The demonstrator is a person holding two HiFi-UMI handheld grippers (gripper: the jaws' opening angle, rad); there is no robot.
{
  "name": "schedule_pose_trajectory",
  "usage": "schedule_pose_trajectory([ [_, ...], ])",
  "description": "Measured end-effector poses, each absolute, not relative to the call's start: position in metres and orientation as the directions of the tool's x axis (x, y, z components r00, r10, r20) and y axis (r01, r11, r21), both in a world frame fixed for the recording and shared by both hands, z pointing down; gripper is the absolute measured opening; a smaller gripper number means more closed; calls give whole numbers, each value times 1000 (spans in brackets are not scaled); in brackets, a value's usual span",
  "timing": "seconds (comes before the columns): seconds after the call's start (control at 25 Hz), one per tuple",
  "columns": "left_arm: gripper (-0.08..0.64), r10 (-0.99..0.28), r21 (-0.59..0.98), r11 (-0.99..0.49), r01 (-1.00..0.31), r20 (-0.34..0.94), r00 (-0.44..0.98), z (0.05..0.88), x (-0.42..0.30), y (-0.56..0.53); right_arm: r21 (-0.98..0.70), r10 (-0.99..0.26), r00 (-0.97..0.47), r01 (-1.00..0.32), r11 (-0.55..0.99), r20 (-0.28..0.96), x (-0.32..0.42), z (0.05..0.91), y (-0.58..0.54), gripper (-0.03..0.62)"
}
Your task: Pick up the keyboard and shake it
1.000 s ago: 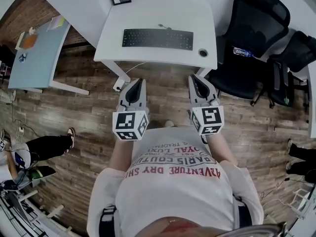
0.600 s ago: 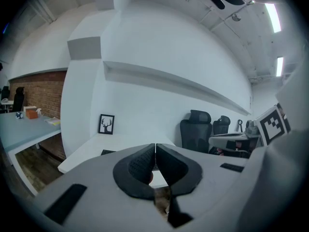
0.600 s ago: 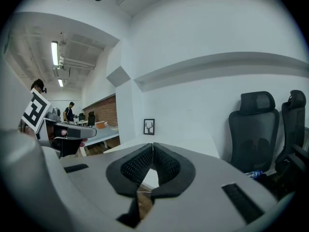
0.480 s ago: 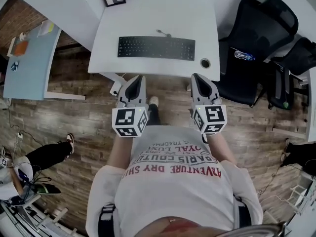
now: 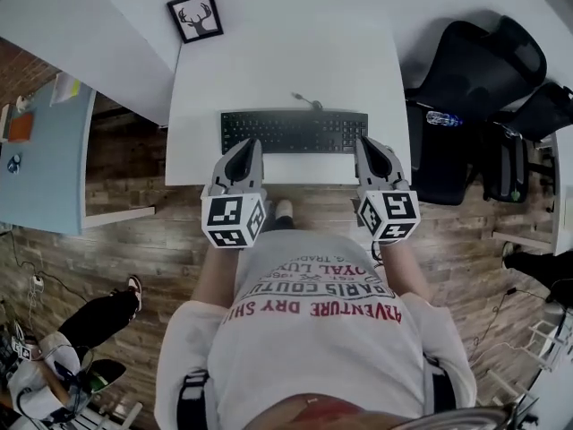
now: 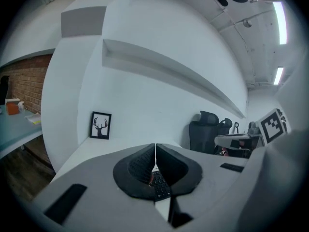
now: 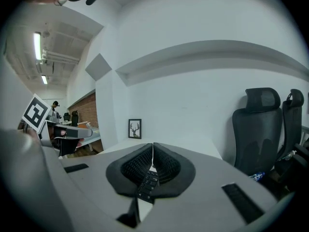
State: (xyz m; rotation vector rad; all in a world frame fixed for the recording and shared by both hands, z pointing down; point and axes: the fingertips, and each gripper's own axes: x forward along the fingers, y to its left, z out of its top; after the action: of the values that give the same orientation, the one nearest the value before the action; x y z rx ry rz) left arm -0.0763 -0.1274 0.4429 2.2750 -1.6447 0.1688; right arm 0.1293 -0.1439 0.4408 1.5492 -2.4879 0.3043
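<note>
Closing on the desk (image 5: 269, 61) at upper centre, the left gripper (image 5: 249, 144) and right gripper (image 5: 366, 141), jaws together and empty, now flank the keyboard (image 5: 294, 132) lying there; pickup looks imminent.

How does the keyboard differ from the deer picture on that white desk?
The keyboard is long, black and lies flat near the front edge; the deer picture is small, nearly square, black-framed around white, and stands upright at the back left corner. Both rest on the white desk.
</note>
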Motion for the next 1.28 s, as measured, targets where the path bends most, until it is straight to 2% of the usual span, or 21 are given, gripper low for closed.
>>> schedule_pose_trajectory([
  [0.32,26,-861,197,-298,-934,368,352,485,-115,-182,-66,-871,-327,-943,327,367,140,492,-201,26],
  [0.68,28,-763,349,-298,-888,472,442,560,-137,-206,-143,-748,-369,-925,351,552,168,582,-233,28],
  [0.72,29,-757,355,-275,-894,493,429,572,-142,-207,-152,-738,-365,-928,342,567,175,592,-236,57],
  [0.76,33,-752,361,-249,-899,513,414,584,-148,-209,-160,-727,-362,-929,334,584,182,603,-240,162],
  [0.8,73,-745,370,-222,-902,532,402,596,-153,-211,-168,-713,-360,-930,328,602,187,614,-243,219],
  [0.84,157,-737,384,-195,-902,550,394,607,-159,-211,-175,-699,-358,-930,322,619,193,624,-246,227],
  [0.96,249,-725,415,-109,-903,589,358,636,-177,-216,-235,-665,-361,-932,275,654,212,652,-254,251],
  [1.12,292,-684,439,-65,-896,634,361,663,-190,-226,-399,-589,-451,-888,227,670,219,680,-256,265],
  [1.28,301,-605,480,-93,-872,668,432,686,-187,-231,-442,-515,-523,-852,283,679,212,694,-251,267],
])
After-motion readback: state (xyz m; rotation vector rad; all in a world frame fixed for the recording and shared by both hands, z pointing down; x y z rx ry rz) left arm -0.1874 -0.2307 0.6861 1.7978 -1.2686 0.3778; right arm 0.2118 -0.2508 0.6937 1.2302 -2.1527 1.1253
